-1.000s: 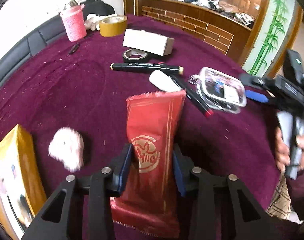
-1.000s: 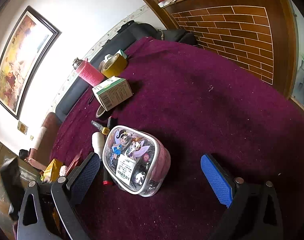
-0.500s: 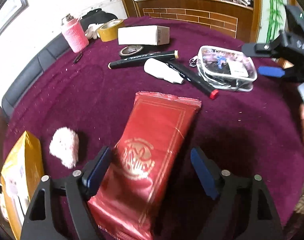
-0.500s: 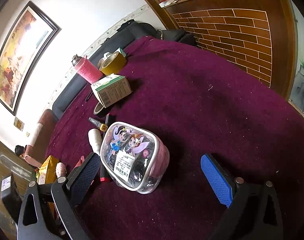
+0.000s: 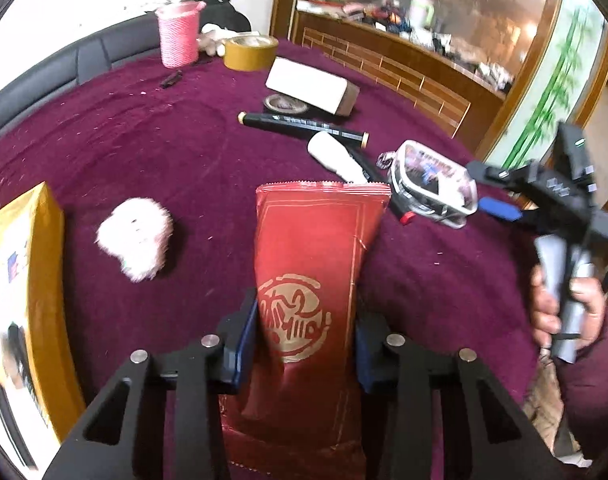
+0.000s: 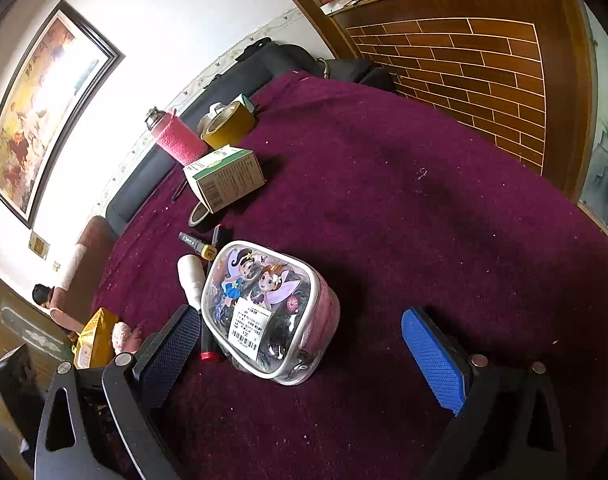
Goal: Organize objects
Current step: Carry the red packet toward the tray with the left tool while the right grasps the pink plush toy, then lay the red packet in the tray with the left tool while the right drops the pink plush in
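Closing again on the red foil packet point(image 5: 312, 280), our left claw point(image 5: 304, 344) has its pads against the packet's sides after letting go a moment ago, so we judge this a re-grip before moving it. Farther off, our right claw point(image 6: 304, 360) stands spread beside the glossy clear pouch point(image 6: 272, 312) on the plush maroon table point(image 6: 424, 200).

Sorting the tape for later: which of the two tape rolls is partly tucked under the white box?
The small dark tape roll, lying flat under the white box; the big brown tape roll sits apart by the pink bottle.
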### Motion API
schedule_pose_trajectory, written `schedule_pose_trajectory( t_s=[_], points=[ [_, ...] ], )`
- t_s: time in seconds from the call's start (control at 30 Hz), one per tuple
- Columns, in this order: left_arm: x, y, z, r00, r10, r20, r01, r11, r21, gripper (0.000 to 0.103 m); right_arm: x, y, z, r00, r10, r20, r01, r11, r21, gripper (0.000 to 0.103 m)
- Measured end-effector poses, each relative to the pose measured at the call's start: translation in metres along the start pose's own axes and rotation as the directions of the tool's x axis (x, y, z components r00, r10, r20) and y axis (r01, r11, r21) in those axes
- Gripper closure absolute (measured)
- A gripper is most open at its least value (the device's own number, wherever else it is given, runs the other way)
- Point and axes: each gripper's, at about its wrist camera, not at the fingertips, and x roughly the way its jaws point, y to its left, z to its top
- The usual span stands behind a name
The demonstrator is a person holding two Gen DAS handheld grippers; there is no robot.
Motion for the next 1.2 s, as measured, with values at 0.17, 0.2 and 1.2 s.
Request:
schedule_pose_trajectory(
  t_s=[0.17,0.2,1.2],
  points=[
    [-0.056,0.016,-0.013,0.993,-0.034,0.114,0.042,0.997,-0.068,0.064,-0.016,0.032,-0.001,0.994,-0.084,0.063,0.092,0.985,-0.147,0.0],
    [-0.068,0.022,-0.017,0.989,-0.031,0.142,0.043,0.996,-0.083,0.064,-0.02,0.042,0.0,0.995,-0.07,0.067,0.081,0.981,-0.176,0.0],
    [-0.172,0.189,-0.114,0.926,0.337,0.171,-0.222,0.851,-0.475,0.063,0.15,0.303,-0.093,0.959,-0.139,-0.246,-0.063,0.745,-0.664,0.065]
  ],
)
